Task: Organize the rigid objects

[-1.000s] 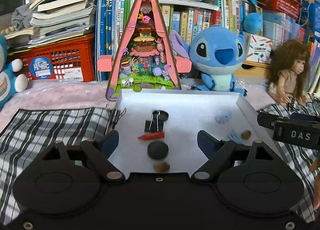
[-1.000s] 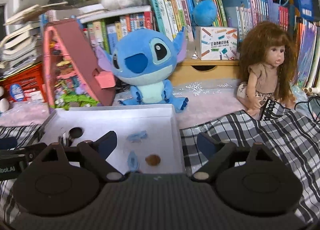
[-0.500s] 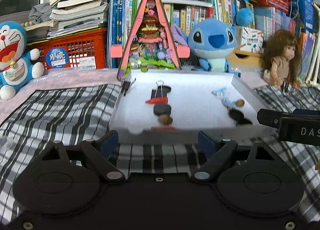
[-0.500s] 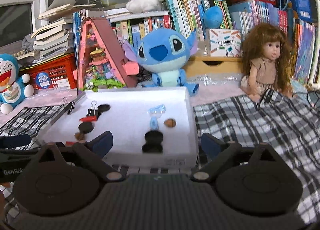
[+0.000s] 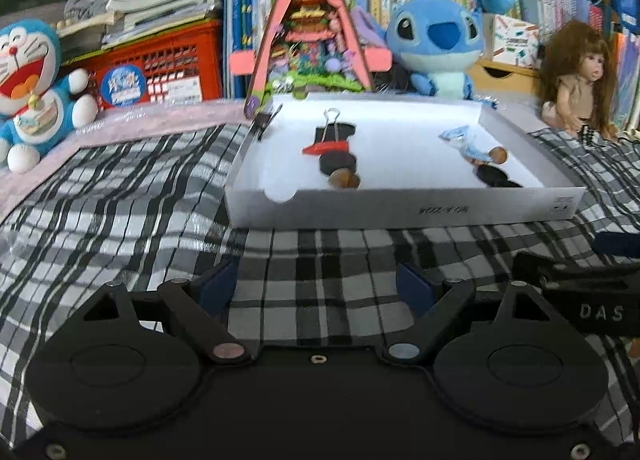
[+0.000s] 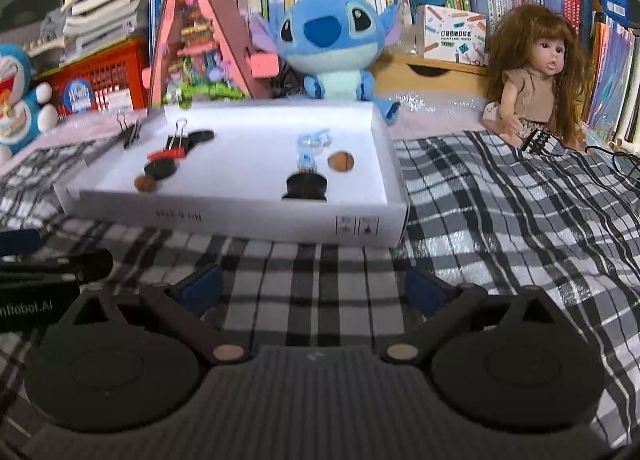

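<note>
A white shallow box (image 5: 400,210) (image 6: 240,216) lies on the checked cloth ahead of both grippers. In it are a black binder clip (image 5: 334,130) (image 6: 178,140), a red piece (image 5: 326,147), black discs (image 5: 338,162) (image 6: 306,184), brown nuts (image 5: 344,180) (image 6: 341,161) and pale blue clips (image 5: 456,134) (image 6: 312,140). Another binder clip (image 6: 130,132) sits on the box's left rim. My left gripper (image 5: 316,284) is open and empty over the cloth, short of the box. My right gripper (image 6: 314,284) is open and empty, also short of the box.
Behind the box stand a pink triangular toy house (image 5: 312,20), a blue Stitch plush (image 5: 436,36), a doll (image 6: 536,72) at right and a Doraemon plush (image 5: 32,80) at left. Bookshelves and a red crate (image 5: 160,64) line the back.
Both grippers have drawn back from over the box toward me and lowered over the cloth; the box now sits farther ahead. The objects in the box have not moved.
</note>
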The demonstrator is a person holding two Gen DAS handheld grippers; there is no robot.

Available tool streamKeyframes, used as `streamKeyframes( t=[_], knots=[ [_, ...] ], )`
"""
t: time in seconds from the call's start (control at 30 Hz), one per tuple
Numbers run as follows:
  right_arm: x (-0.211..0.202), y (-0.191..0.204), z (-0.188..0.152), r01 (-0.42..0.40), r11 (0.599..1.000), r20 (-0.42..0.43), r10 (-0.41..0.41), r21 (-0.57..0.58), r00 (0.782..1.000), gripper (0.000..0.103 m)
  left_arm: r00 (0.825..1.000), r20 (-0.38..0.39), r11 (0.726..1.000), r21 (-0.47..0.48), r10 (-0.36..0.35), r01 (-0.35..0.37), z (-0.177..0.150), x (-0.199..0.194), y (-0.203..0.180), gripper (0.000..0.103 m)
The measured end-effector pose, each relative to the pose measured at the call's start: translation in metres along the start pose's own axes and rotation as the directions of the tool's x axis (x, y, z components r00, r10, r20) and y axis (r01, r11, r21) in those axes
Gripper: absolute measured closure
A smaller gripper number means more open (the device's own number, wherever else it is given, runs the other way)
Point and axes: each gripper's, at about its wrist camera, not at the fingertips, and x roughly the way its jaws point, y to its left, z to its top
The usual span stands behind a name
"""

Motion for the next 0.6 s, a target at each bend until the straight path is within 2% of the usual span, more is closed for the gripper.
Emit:
streamKeyframes(
  t=[0.13, 0.4, 0.6],
  knots=[
    [0.003, 0.000, -0.001, 0.001, 1.000, -0.022, -0.001, 0.004, 1.000, 0.000, 1.000, -0.022, 0.999, -0.034, 0.001, -0.002, -0.001, 0.006, 0.006, 0.015],
    [0.008, -0.001, -0.002, -0.002, 1.000, -0.052, 0.002, 0.007, 0.999, 0.000, 0.999, -0.043, 0.999, -0.032, 0.024, -0.025, -0.001, 0.011, 0.005, 0.001],
    [0.009, -0.002, -0.002, -0.009, 1.000, -0.055, 0.010, 0.016, 0.998, 0.000, 0.998, -0.048, 0.999, -0.040, 0.033, -0.035, -0.001, 0.014, 0.006, 0.000]
  ],
)
